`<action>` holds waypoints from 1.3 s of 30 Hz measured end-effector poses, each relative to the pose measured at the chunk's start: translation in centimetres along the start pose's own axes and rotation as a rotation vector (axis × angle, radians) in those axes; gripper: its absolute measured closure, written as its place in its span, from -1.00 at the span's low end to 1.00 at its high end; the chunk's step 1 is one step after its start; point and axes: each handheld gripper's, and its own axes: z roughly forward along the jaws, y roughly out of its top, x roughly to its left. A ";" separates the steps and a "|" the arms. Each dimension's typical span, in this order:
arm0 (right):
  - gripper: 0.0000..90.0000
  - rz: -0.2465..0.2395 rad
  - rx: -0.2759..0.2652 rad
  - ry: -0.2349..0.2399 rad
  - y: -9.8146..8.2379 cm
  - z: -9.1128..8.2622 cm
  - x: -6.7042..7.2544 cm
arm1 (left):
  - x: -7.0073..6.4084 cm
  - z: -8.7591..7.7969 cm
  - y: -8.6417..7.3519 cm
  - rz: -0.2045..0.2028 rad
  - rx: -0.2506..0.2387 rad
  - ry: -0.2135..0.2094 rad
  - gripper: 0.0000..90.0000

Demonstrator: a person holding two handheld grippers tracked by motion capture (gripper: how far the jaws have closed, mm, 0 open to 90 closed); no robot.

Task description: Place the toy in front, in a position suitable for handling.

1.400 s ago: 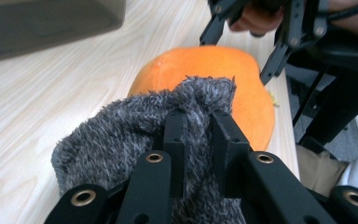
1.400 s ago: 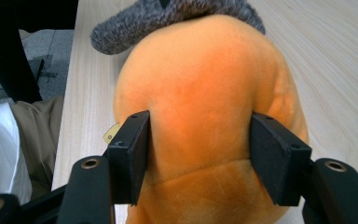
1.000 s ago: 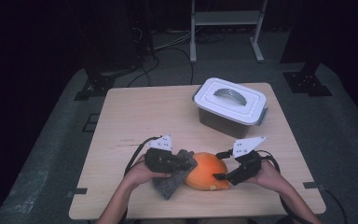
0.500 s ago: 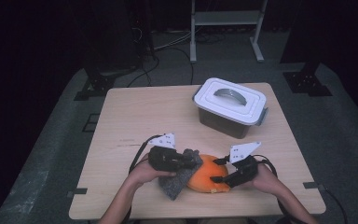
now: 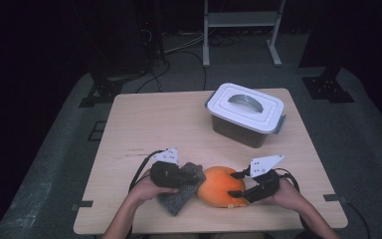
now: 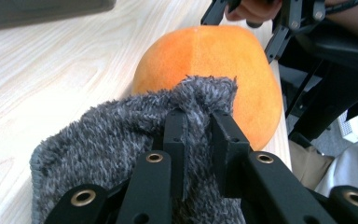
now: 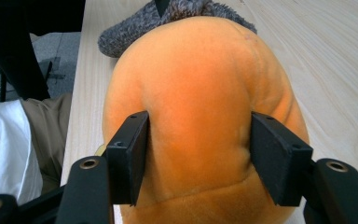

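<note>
Orange plush toy [image 5: 222, 186] lies near the table's [image 5: 169, 124] near edge, squeezed by my right gripper [image 5: 238, 185] whose jaws just closed onto its right end, while my left gripper [image 5: 191, 177], clamped on grey cloth [image 5: 178, 199], meets its left end.

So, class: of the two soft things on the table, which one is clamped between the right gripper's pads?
The orange plush, squeezed by the right gripper; the grey cloth is pinched by the left gripper instead.

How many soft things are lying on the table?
2: an orange plush toy near the front edge, and a grey fuzzy cloth touching its left side. The lidded box may hide more.
</note>
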 end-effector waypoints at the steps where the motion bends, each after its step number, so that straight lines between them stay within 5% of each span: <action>1: -0.13 0.002 0.002 -0.002 0.0 0.0 0.0 | 0.0 0.1 0.2 0.000 -0.009 -0.001 0.72; 7: -0.11 -0.006 0.006 -0.006 0.5 0.7 0.8 | -0.6 0.6 1.9 0.019 -0.075 -0.048 0.72; 10: -0.14 -0.014 0.018 -0.011 0.8 0.9 1.2 | -1.3 1.6 2.6 0.060 -0.029 -0.052 0.72; 16: -0.44 -0.002 -0.012 0.018 1.4 -0.2 1.0 | -1.4 1.9 1.8 0.051 0.002 -0.069 0.72; 19: -0.53 0.020 -0.004 -0.022 1.8 -0.9 0.2 | -1.4 1.6 1.3 0.046 0.015 -0.078 0.72; 23: -0.56 0.070 0.024 0.024 1.0 -0.2 -0.7 | -1.4 1.4 1.1 0.048 0.010 -0.072 0.72; 25: -0.51 0.083 0.026 0.040 0.6 0.6 -0.7 | -1.4 1.4 1.2 0.054 0.009 -0.056 0.72; 27: -0.24 0.080 0.023 0.027 0.8 0.7 -0.7 | -1.3 1.2 1.4 0.040 -0.001 -0.034 0.72; 31: 0.12 0.008 -0.006 -0.040 1.9 0.5 -0.2 | -1.3 0.5 2.5 0.049 -0.017 0.007 0.72; 36: 0.16 -0.059 -0.002 -0.080 4.1 1.6 0.1 | -1.5 0.0 3.6 0.078 -0.006 0.042 0.71; 39: 0.09 -0.056 0.014 -0.076 4.5 2.2 0.1 | -1.3 -0.1 3.2 0.088 0.027 0.072 0.72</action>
